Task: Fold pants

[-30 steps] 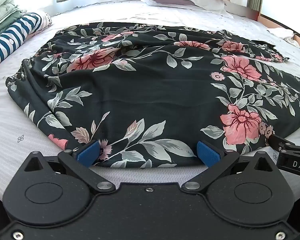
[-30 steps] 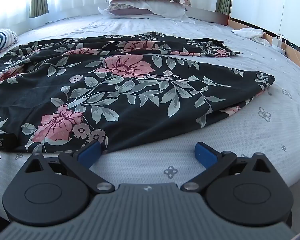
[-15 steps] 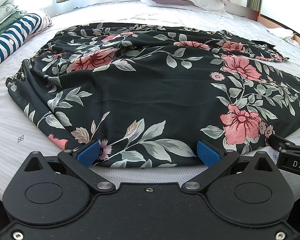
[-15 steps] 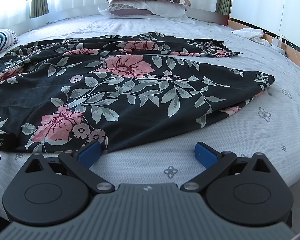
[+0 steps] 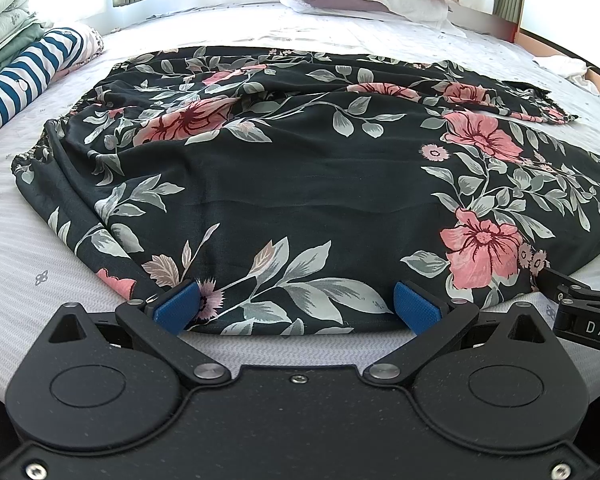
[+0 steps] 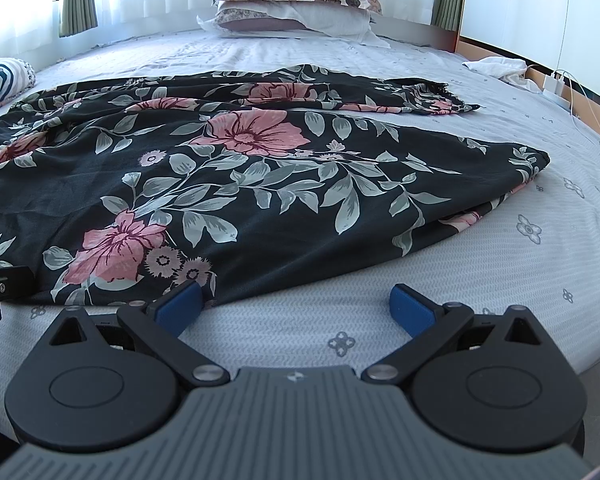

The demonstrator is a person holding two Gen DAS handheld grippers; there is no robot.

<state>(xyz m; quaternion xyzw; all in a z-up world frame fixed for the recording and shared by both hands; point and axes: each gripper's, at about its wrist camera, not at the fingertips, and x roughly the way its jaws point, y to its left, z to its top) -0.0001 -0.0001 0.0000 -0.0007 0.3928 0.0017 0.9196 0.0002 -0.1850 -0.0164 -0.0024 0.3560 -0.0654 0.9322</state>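
Observation:
Black pants with pink flowers and grey leaves [image 5: 284,184] lie spread across the bed, waistband at the left, two legs running right. My left gripper [image 5: 296,308] stands open at the near hem, its blue pads at either side of the cloth edge. In the right wrist view the same pants [image 6: 236,184] fill the left and middle, and my right gripper [image 6: 296,304] is open over the sheet, its left pad touching the near cloth edge. The far leg's frayed end [image 6: 444,100] lies apart from the near leg's end [image 6: 532,164].
White patterned sheet [image 6: 500,280] covers the bed. Stacked pillows [image 6: 292,4] sit at the head. Folded striped and green bedding [image 5: 24,68] lies at the left. A white cloth [image 6: 496,66] and a charger with cable [image 6: 556,80] are at the right edge.

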